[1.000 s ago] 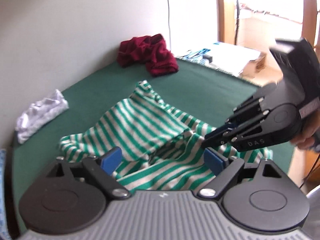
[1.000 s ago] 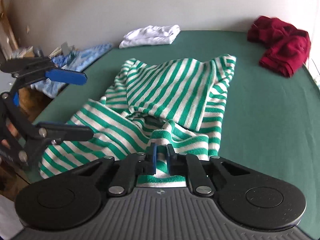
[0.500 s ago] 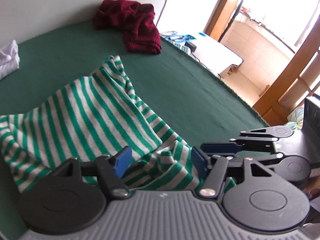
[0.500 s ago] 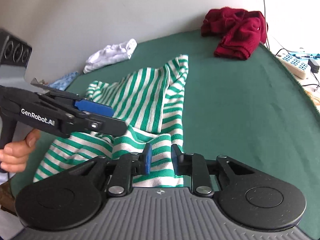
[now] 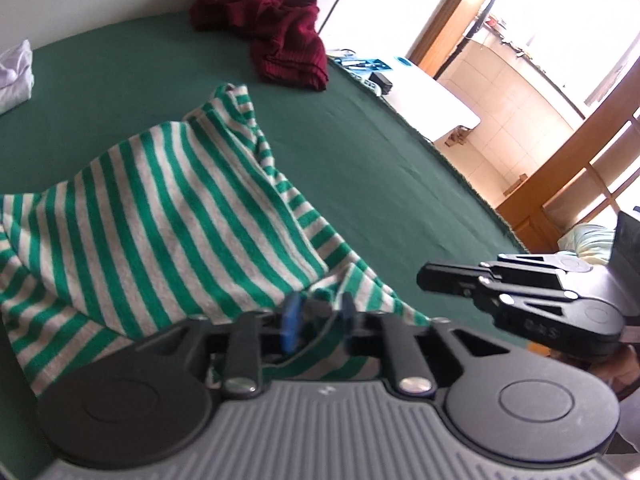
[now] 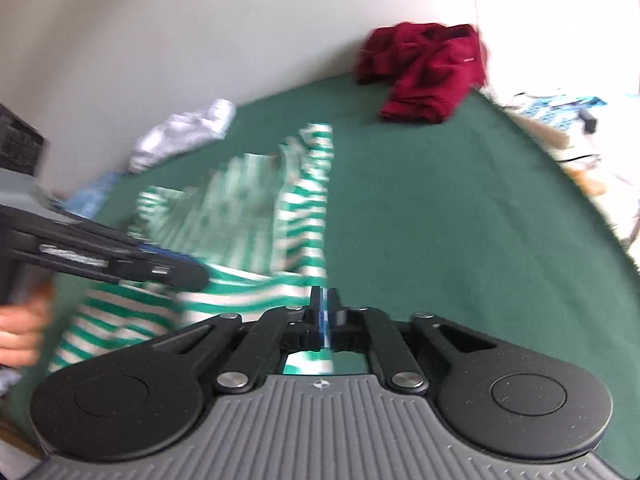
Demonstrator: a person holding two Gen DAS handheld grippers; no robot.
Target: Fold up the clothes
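We see both the left hand-held gripper and right hand-held gripper clamped on the striped shirt near the maroon garment.

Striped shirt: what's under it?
The green table cover shows all around the striped shirt, which lies bunched on it. Whatever lies beneath its folds is hidden. Both the left gripper and right gripper pinch its near edge.
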